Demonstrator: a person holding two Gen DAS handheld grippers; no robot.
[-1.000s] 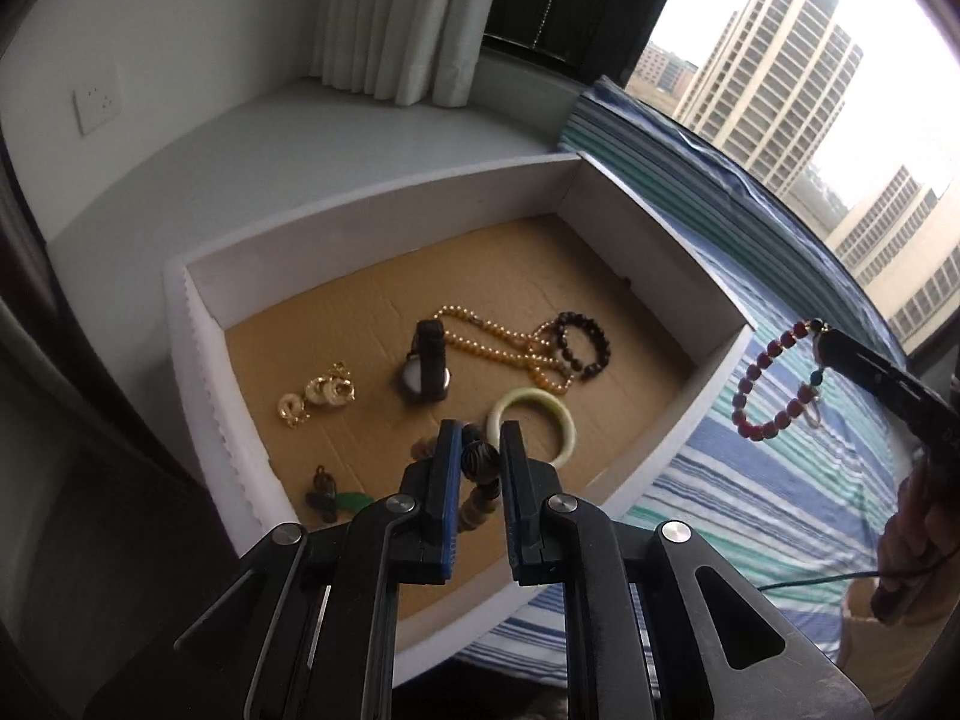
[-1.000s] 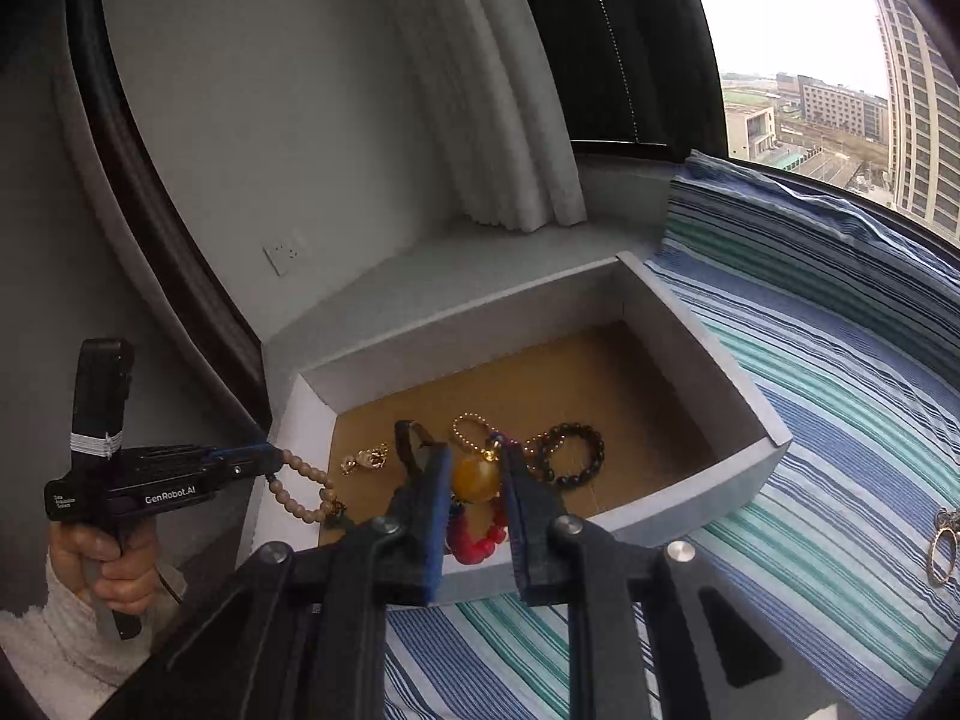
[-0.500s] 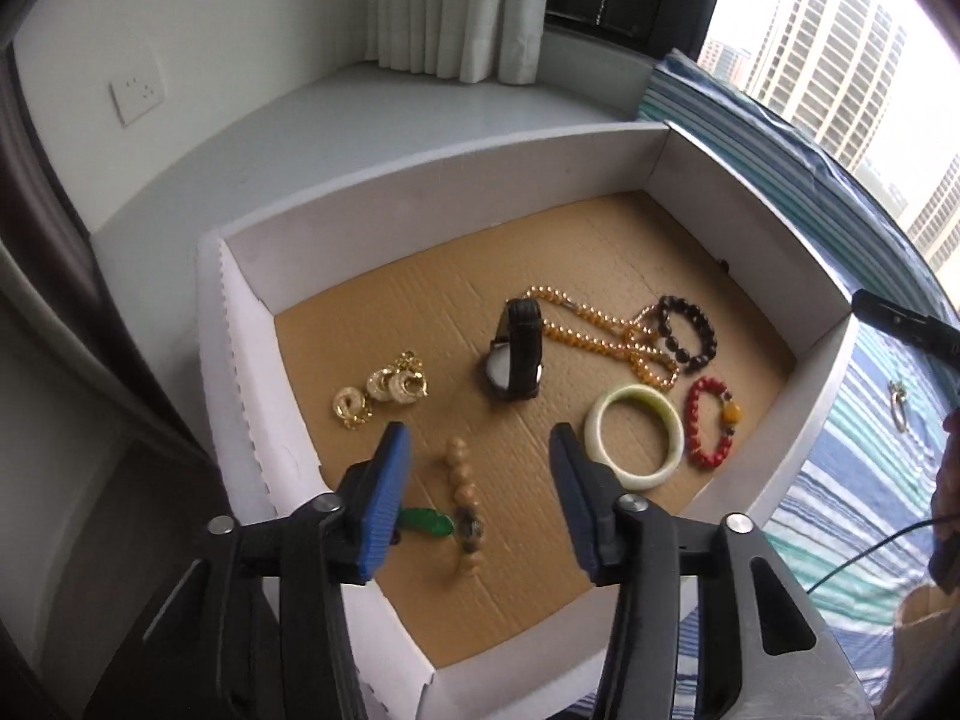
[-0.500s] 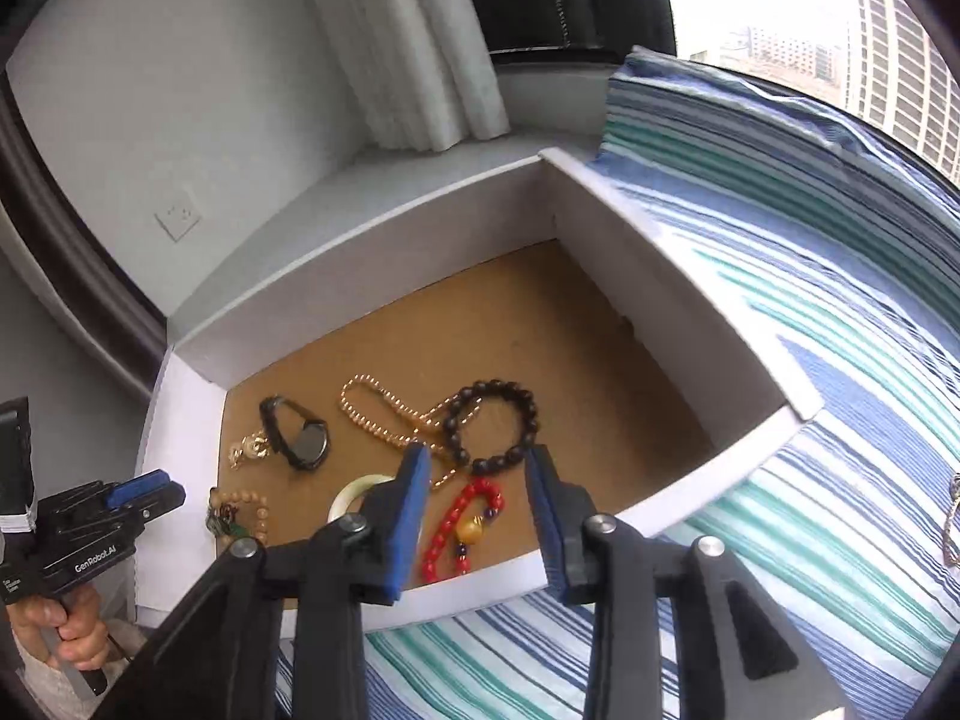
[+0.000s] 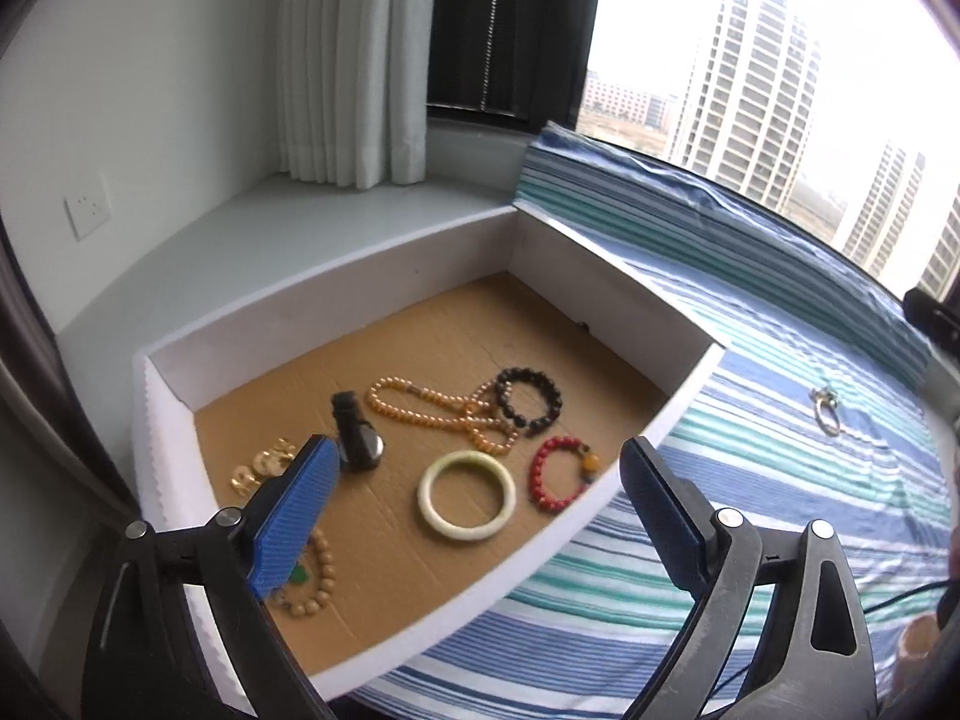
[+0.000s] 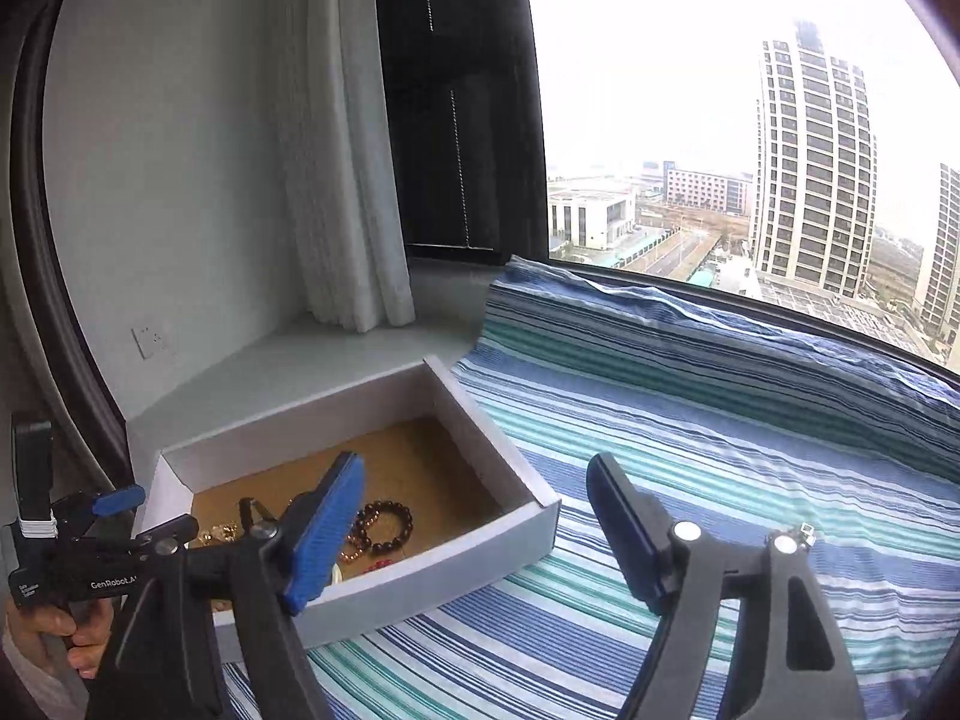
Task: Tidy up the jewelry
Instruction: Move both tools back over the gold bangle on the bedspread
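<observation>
Your jewelry lies in the white box (image 5: pixel 654 306) with the cardboard floor: a pale green bangle (image 5: pixel 467 495) near the front wall, a red bead bracelet (image 5: pixel 563 471) just right of it, a black bead bracelet (image 5: pixel 529 401) touching the gold bead necklace (image 5: pixel 432 409) behind, a black watch (image 5: pixel 357 439), gold earrings (image 5: pixel 261 464) at left, and a tan bead strand (image 5: pixel 314 582) partly behind your left finger. One ring-like piece (image 5: pixel 827 413) sits out on the striped blue bedding (image 5: pixel 780 480), well apart from the box.

Your left gripper (image 5: pixel 474 534) hovers over the box's near wall, jaws spread wide and empty. Your right gripper (image 6: pixel 474 534) hangs above the bedding beside the box, jaws likewise spread and empty.

Only the right wrist view shows your left hand (image 6: pixel 54 630) gripping its handle; its left finger hides much of the box contents. A white curtain (image 5: pixel 354 60) and wall socket (image 5: pixel 87 213) stand behind.
</observation>
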